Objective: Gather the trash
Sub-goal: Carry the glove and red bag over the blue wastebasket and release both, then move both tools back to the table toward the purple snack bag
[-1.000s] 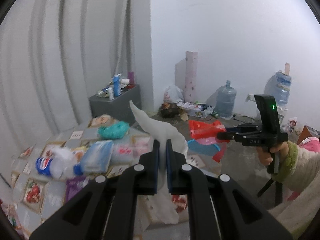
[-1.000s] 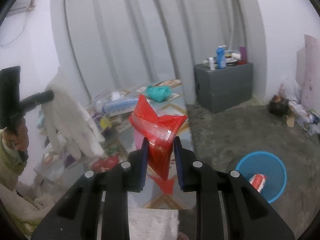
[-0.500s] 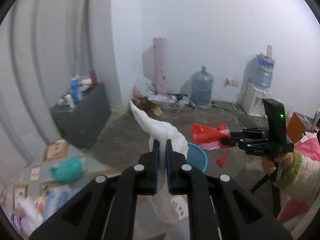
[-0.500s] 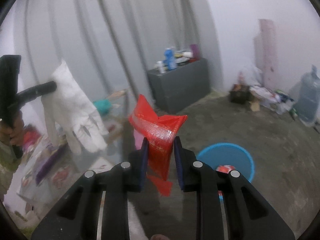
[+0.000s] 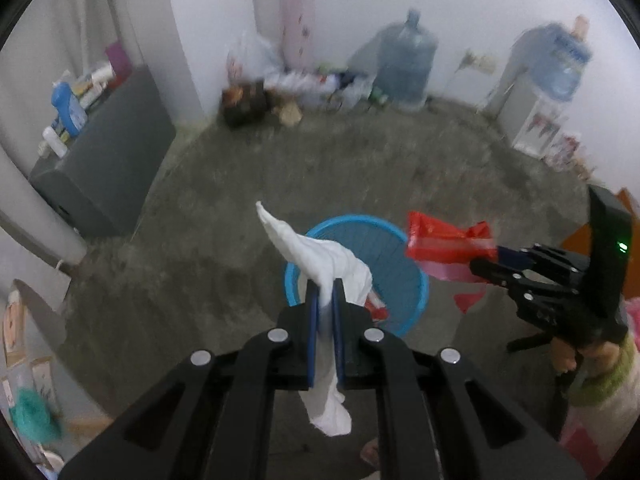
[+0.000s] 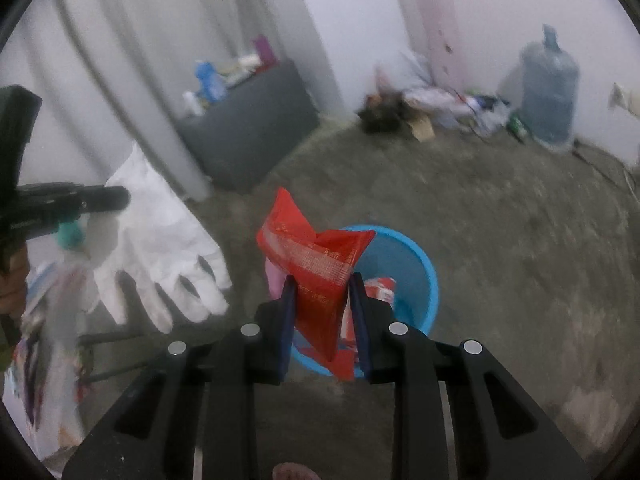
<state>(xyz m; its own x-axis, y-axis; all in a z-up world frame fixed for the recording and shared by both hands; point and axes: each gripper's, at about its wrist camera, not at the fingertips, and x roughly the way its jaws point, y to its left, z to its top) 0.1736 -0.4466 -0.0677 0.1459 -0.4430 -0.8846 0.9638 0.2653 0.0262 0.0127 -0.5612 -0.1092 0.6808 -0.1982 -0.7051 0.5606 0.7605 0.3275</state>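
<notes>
My left gripper (image 5: 325,292) is shut on a white glove (image 5: 320,256) and holds it above the near rim of a blue bin (image 5: 400,280) on the floor. The glove (image 6: 160,240) hangs from that gripper (image 6: 120,199) at the left of the right wrist view. My right gripper (image 6: 322,284) is shut on a red wrapper (image 6: 316,264) with a pink piece behind it, above the bin (image 6: 416,264). In the left wrist view the right gripper (image 5: 486,262) holds the wrapper (image 5: 444,240) over the bin's right rim. Red trash lies inside the bin.
A dark grey cabinet (image 5: 108,160) with bottles stands at the left by a curtain. Litter (image 5: 304,88) and a water jug (image 5: 406,64) sit along the far wall, a dispenser (image 5: 540,92) at right. A cluttered patterned table edge (image 6: 44,320) is at the left.
Both grippers have swung right, away from the cluttered table, and tilted down toward the floor. The blue bin now sits right under both held items.
</notes>
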